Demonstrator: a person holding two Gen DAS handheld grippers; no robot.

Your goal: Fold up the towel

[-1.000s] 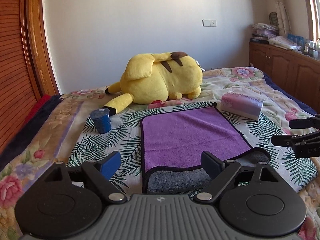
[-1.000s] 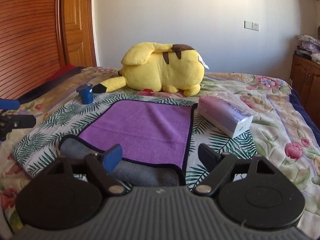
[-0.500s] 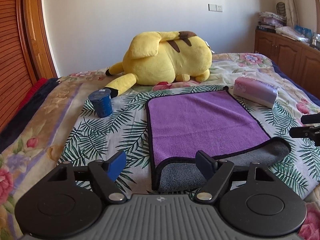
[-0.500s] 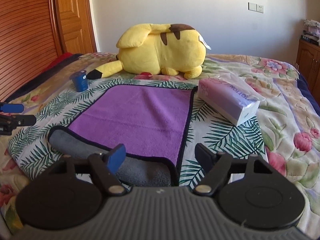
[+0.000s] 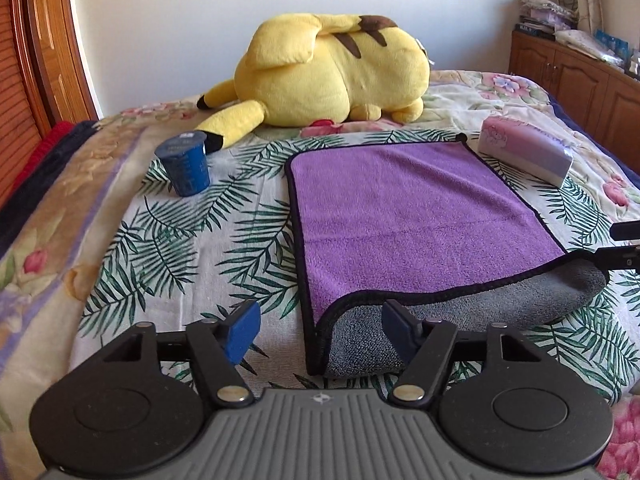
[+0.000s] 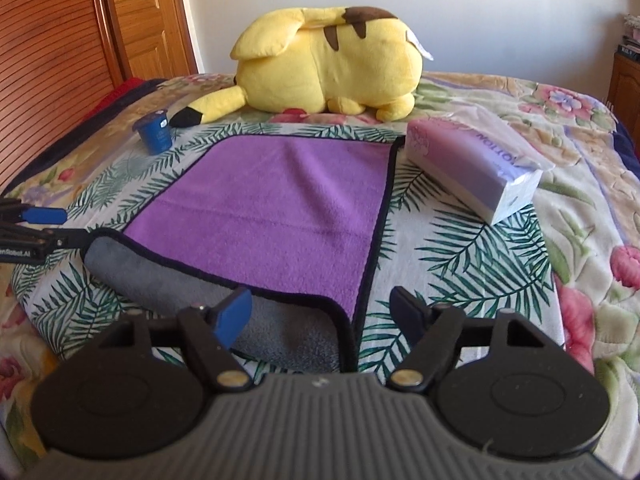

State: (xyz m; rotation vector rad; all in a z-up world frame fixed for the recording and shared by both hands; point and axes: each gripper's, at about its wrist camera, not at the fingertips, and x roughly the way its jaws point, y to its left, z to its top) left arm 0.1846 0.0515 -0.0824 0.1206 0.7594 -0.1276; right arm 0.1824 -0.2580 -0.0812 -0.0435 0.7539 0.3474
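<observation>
A purple towel with a black hem and grey underside lies on the bed, its near edge folded over so the grey side shows; it also shows in the right wrist view. My left gripper is open and empty just before the towel's near left corner. My right gripper is open and empty just before the near right corner. Each gripper's tips show at the edge of the other's view.
A large yellow plush lies beyond the towel. A blue cup stands left of it. A tissue pack lies at its far right corner. A wooden door is left, cabinets right.
Both grippers have dropped lower and moved closer to the towel's near folded edge. Both stay open. The towel has not moved.
</observation>
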